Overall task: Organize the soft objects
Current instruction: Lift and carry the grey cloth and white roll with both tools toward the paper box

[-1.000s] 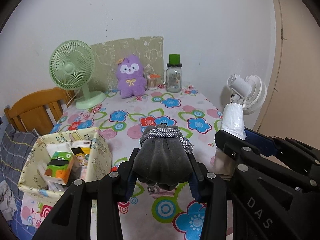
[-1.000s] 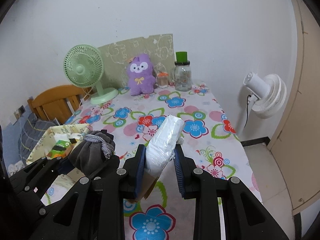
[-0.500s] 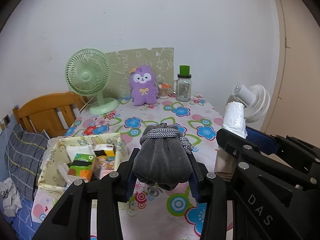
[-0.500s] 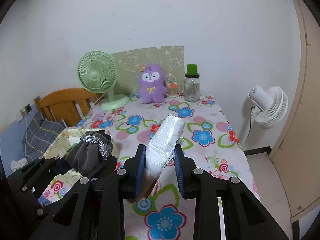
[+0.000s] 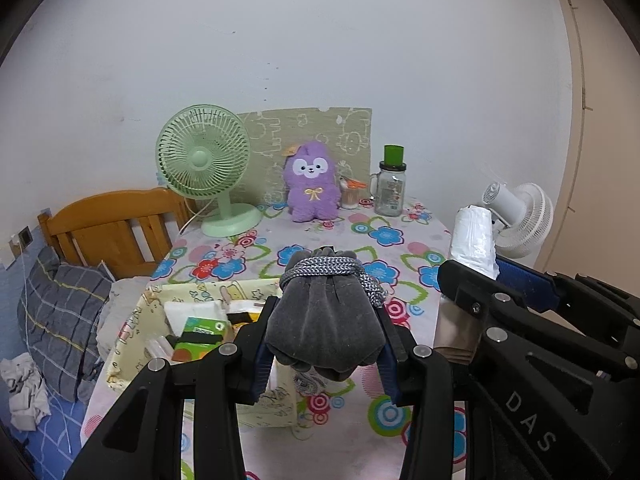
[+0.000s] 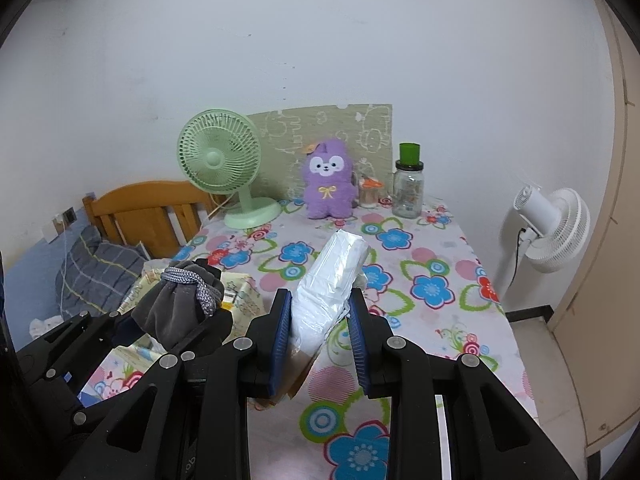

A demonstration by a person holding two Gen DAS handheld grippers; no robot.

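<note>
Both soft things were off the table and, it seemed, not yet stowed. The left gripper (image 5: 326,350) was clamped on a grey pouch (image 5: 324,328), held just above the near edge of the box (image 5: 132,332). The right gripper (image 6: 318,332) pinched a white packet (image 6: 332,280) beside it, over the cloth. The box already held cartons and tissues. A purple plush (image 5: 310,182) sat at the far wall, perhaps still to sort. The floral table (image 5: 404,240) also bore a green fan (image 5: 204,160) and jar (image 5: 391,186); a bed (image 5: 64,304) lay on the box's side.

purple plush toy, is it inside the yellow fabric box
No, the purple plush toy sits upright at the table's far edge by the wall, well apart from the yellow fabric box near the grippers.
</note>
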